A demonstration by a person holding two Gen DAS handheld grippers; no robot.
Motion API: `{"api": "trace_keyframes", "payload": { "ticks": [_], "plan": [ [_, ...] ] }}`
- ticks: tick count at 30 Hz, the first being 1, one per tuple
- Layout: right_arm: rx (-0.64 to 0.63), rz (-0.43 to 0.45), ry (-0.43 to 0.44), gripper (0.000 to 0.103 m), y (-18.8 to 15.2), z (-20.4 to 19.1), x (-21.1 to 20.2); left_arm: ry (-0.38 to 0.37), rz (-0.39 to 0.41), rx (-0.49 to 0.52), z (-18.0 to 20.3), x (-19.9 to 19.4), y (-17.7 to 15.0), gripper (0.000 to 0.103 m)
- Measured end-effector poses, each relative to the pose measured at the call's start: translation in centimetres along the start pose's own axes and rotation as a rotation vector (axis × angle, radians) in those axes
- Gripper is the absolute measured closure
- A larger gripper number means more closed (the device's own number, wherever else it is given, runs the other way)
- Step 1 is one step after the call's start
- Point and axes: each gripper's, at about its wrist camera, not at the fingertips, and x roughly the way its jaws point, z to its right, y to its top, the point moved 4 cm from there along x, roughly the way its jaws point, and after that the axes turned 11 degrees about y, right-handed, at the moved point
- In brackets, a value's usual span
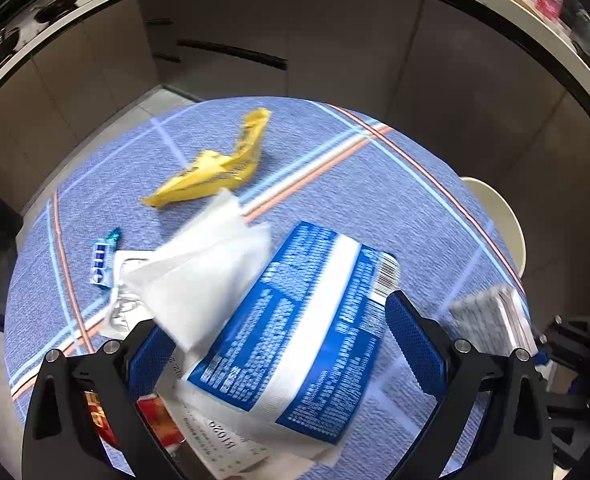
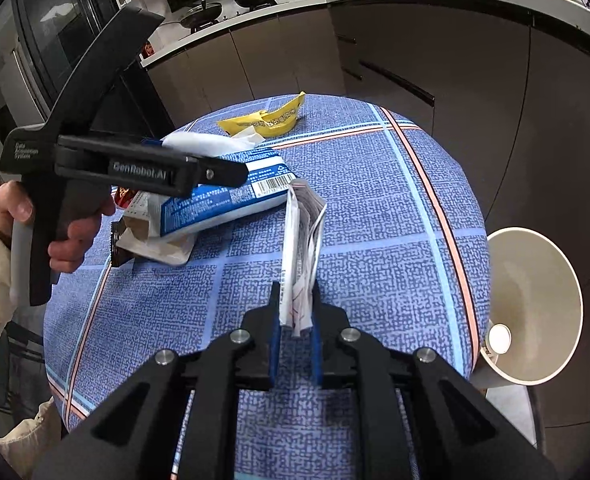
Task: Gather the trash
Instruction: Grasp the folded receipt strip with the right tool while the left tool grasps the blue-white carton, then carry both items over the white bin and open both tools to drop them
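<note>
Trash lies on a round table under a blue checked cloth [image 1: 335,152]. My left gripper [image 1: 283,348] stands wide open over a pile, and its pads press on nothing. Between its fingers lie a blue-and-white packet [image 1: 307,320] and a white tissue [image 1: 199,272], with white printed paper [image 1: 223,440] and a red wrapper [image 1: 155,416] underneath. Farther off are a yellow wrapper [image 1: 215,168] and a small blue sweet wrapper [image 1: 101,264]. My right gripper [image 2: 295,314] is shut on a folded white paper [image 2: 301,240], held above the cloth [image 2: 375,248]. A hand holds the left gripper [image 2: 237,176] over the packet [image 2: 223,200].
A white bin [image 2: 535,300] stands on the floor by the table's right edge, with a small white round object inside. Dark kitchen cabinets [image 2: 435,60] and a counter curve behind the table. A person's light sleeve is at the left edge of the right wrist view.
</note>
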Motion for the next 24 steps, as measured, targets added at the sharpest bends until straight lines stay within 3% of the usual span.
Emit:
{"api": "trace_keyframes", "payload": {
  "ticks": [2, 9, 12, 13, 14, 15, 19, 24],
  "plan": [
    [0.006, 0.003, -0.004, 0.089, 0.0, 0.3, -0.1, -0.031, -0.005, 0.029, 1.2, -0.2, -0.3, 0.008],
    [0.015, 0.002, -0.012, 0.089, -0.3, 0.5, -0.5, 0.045, -0.012, 0.145, 4.1, 0.5, -1.5, 0.008],
    [0.017, -0.001, -0.013, 0.089, -0.4, 0.6, -0.4, 0.068, -0.006, 0.148, 4.3, 0.8, -1.7, 0.011],
    [0.018, -0.002, -0.014, 0.089, -0.4, 0.6, -0.5, 0.095, -0.007, 0.145, 4.3, 0.9, -1.6, 0.016],
    [0.018, -0.003, -0.018, 0.09, -0.5, 0.7, -0.4, 0.137, -0.004, 0.154, 4.5, 1.1, -1.3, 0.033],
    [0.02, -0.006, -0.019, 0.091, -0.5, 0.8, -0.3, 0.185, -0.006, 0.168, 4.5, 1.2, -1.3, 0.043],
    [0.016, -0.003, -0.02, 0.093, -0.5, 0.6, -0.6, 0.096, -0.036, 0.078, 4.1, 0.5, -1.0, 0.073],
    [0.001, 0.032, -0.026, 0.093, 0.0, 0.1, -2.3, 0.012, -0.017, -0.037, 3.2, -1.8, -1.3, 0.079]
  ]
}}
